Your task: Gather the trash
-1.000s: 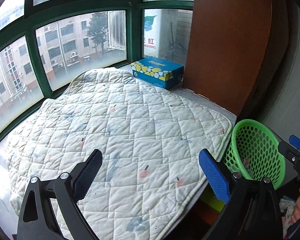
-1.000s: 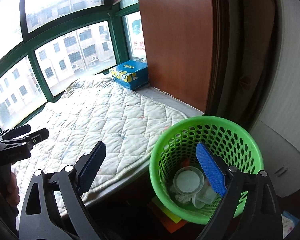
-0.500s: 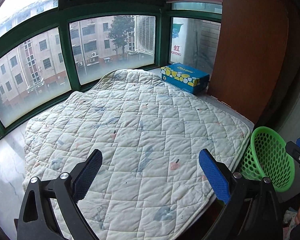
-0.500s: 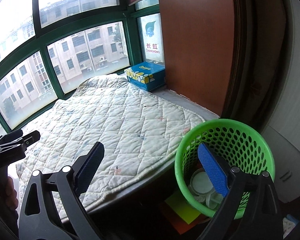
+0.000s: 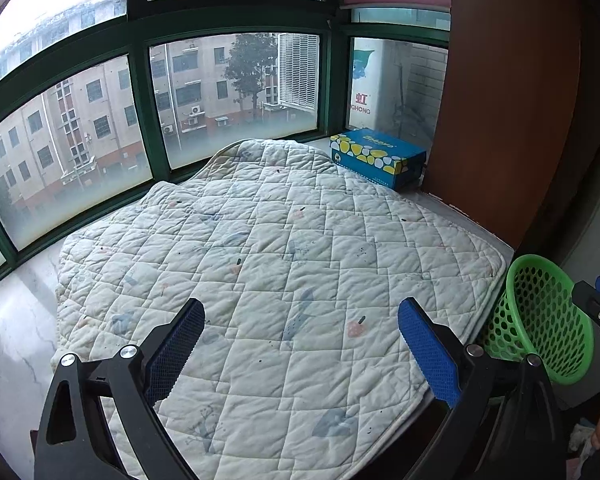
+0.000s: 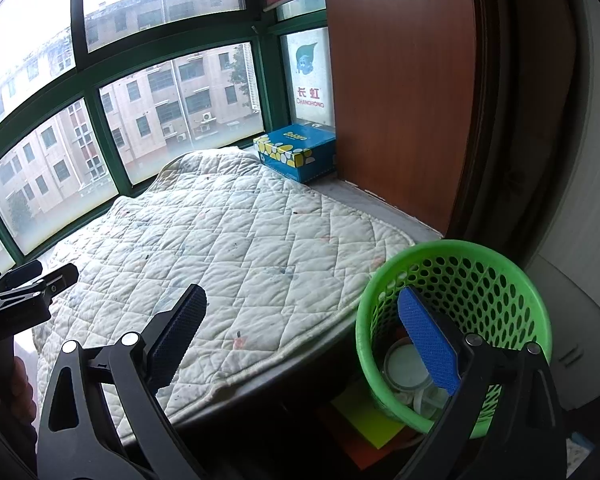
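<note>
A green perforated trash basket [image 6: 496, 280] stands on the floor beside the window seat, with clear plastic cups and a round lid [image 6: 404, 368] inside; its rim also shows in the left wrist view [image 5: 540, 308]. My left gripper [image 5: 300, 340] is open and empty above the white quilted mat [image 5: 280, 260]. My right gripper [image 6: 300, 336] is open and empty, its right finger over the basket's mouth. No loose trash shows on the mat.
A blue tissue box [image 5: 378, 158] sits at the mat's far corner by the green-framed window [image 5: 140, 108]. A brown wooden panel [image 6: 400, 92] rises on the right. Yellow and orange sheets [image 6: 364, 420] lie on the floor under the basket.
Both views have swung left and back: the basket has slid toward the right edge and more of the mat and window shows. Both grippers stay open.
</note>
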A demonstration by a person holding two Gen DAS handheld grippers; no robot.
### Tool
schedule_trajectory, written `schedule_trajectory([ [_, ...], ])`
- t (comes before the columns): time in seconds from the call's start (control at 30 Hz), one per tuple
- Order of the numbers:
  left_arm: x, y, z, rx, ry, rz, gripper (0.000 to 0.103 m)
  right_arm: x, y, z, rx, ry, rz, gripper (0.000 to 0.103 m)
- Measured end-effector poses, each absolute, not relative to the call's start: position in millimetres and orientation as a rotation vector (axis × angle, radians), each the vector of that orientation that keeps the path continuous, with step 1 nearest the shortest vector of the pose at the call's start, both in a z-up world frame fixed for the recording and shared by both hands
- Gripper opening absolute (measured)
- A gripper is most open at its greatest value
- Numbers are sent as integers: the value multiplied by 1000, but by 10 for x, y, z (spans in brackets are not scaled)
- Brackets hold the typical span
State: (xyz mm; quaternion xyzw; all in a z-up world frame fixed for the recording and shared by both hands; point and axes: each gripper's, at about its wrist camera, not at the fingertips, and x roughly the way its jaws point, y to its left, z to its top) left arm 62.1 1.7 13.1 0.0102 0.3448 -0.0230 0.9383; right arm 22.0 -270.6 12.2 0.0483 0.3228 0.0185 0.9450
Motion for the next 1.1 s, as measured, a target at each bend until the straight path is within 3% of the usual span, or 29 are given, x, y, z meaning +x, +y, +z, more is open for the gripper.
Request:
schedule_trajectory([
  [1.1, 647, 81, 64, 5, 722, -1, 94, 265, -2653, 51, 87, 675, 47, 96],
])
